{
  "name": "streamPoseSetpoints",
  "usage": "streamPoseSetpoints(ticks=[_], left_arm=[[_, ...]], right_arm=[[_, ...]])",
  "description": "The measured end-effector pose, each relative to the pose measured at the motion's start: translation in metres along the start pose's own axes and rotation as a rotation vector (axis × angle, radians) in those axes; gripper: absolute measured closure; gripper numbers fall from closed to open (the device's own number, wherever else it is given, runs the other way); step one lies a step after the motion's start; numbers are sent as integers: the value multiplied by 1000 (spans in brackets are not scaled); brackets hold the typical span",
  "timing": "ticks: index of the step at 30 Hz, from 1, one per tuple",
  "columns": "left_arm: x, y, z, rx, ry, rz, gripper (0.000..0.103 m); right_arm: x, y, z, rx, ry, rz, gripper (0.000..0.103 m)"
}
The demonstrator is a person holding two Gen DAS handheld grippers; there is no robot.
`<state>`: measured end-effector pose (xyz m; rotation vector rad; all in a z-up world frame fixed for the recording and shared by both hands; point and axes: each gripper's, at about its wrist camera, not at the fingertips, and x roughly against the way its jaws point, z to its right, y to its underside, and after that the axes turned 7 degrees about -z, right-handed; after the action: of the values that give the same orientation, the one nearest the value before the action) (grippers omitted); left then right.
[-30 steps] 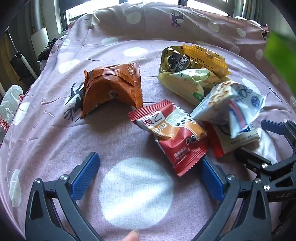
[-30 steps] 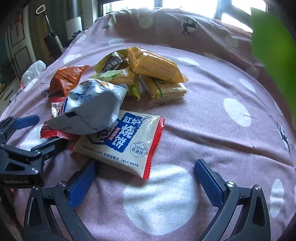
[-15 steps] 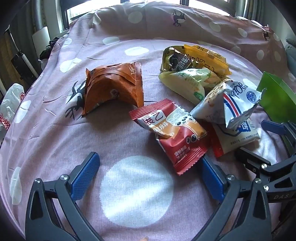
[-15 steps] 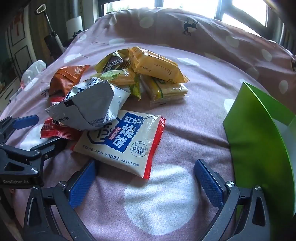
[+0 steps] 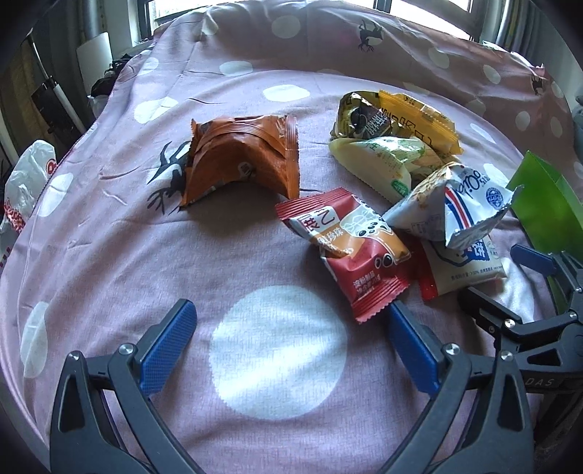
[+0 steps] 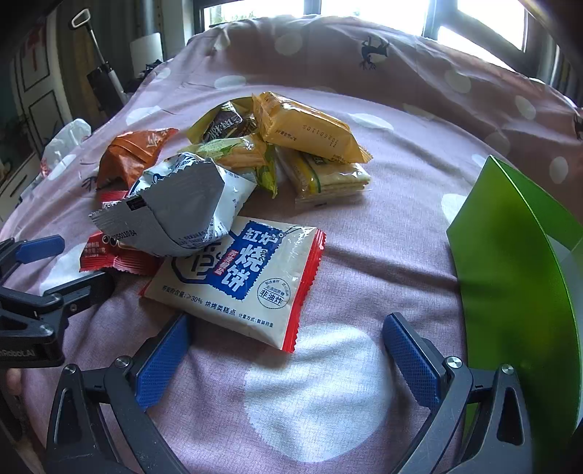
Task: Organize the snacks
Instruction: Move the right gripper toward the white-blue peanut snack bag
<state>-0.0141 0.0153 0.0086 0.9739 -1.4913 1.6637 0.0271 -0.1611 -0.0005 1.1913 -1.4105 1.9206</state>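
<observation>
We find both the left gripper [image 5: 291, 341] and right gripper [image 6: 286, 359] spread wide and empty, the white biscuit packet [image 6: 238, 282] lying flat on the bedspread [image 6: 382, 182], light, crinkly, slippery, best pinched at its sealed edge.

We're in a home bedroom. Pink polka-dot deer bedsheet [image 5: 109, 237], bright window [image 6: 473, 14] behind it, stick vacuum [image 6: 98, 69] against the wall.

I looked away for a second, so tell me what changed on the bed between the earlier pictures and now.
A green box came down from the upper right and now stands on the cloth at the right of the snacks. The silver packet tipped a little. Nothing was gripped or released: the left gripper and right gripper are open as before, and the other snacks lie unmoved.
</observation>
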Motion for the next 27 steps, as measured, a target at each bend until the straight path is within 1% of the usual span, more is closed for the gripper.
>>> streamPoseSetpoints(ticks=[4, 9, 12, 14, 16, 19, 21, 23, 25, 27], left_arm=[[7, 1, -5, 22, 5, 9, 1], [21, 0, -11, 32, 0, 56, 2], [26, -2, -17, 44, 7, 73, 2], [29, -3, -19, 48, 4, 84, 3], [32, -2, -19, 45, -3, 92, 5], [37, -2, -21, 48, 9, 105, 6], [41, -2, -22, 52, 21, 114, 6], [43, -2, -24, 59, 30, 120, 8], [45, -1, -24, 66, 42, 120, 10], [45, -2, -25, 72, 55, 116, 13]], right_arm=[[0, 0, 0, 0, -1, 2, 0], [0, -1, -1, -7, 2, -10, 0], [2, -5, 0, -42, 0, -38, 0], [7, -5, 0, -58, -17, -37, 0], [17, -5, -5, -53, -54, -20, 0], [40, -7, -14, -33, -53, 30, 0], [56, -11, -17, -44, -67, 65, 1], [70, -14, -15, -78, -103, 88, 1], [81, -20, -11, -126, -151, 101, 5], [85, -28, -7, -164, -192, 99, 14]])
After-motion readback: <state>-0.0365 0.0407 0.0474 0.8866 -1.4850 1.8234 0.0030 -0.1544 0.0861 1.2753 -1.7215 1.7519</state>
